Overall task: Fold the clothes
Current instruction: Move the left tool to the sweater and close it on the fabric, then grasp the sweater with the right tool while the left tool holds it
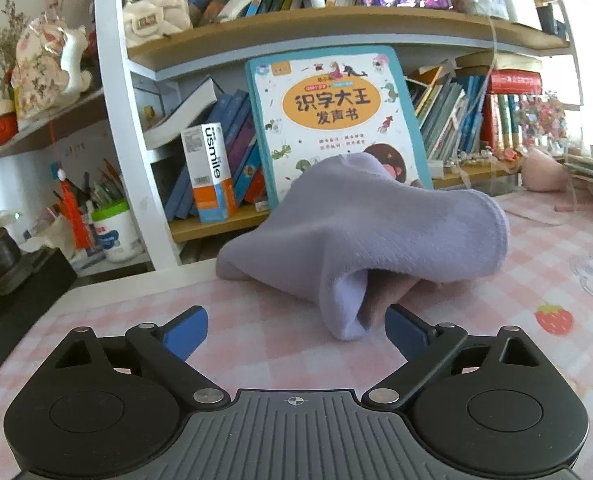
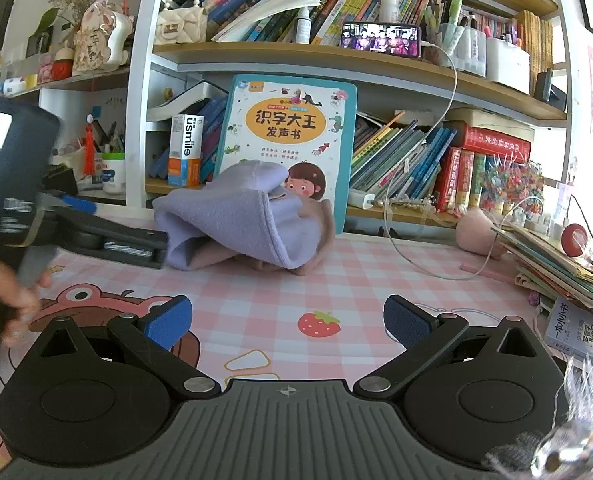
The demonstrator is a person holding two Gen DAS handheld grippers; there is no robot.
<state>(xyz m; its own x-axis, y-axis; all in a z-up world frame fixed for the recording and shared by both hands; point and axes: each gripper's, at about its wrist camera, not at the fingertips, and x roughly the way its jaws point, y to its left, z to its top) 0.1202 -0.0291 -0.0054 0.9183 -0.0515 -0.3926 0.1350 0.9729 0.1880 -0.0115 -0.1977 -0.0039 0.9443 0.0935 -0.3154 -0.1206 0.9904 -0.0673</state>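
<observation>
Left wrist view: we see our left gripper low over the pink checked tablecloth, jaws wide apart w/ nothing between them. 1 lavender garment lies crumpled on the cloth just ahead; its lowest fold hangs down near the right blue pad, close, but we can't tell if they touch. A pinkish lining shows under the fold. Bare cloth runs left of the garment to the table's near-left edge; to the right it's open too, w/ 1 strawberry print. Behind the garment stands 1 big picture book, upright vs. the shelf, and 1 usmile box left of it. Right wrist view: our right gripper is also spread open and empty, well short of the garment, w/ clear checked cloth between. The left gripper comes in from the left side, held by a hand, its tip at the garment's left end; jaw state can't be told from here. 1 strawberry print sits between our 2 pads. Right of the garment there's room up to 1 white cable and 1 stack of books at the table's right edge. 1 phone is propped on the upper shelf.
</observation>
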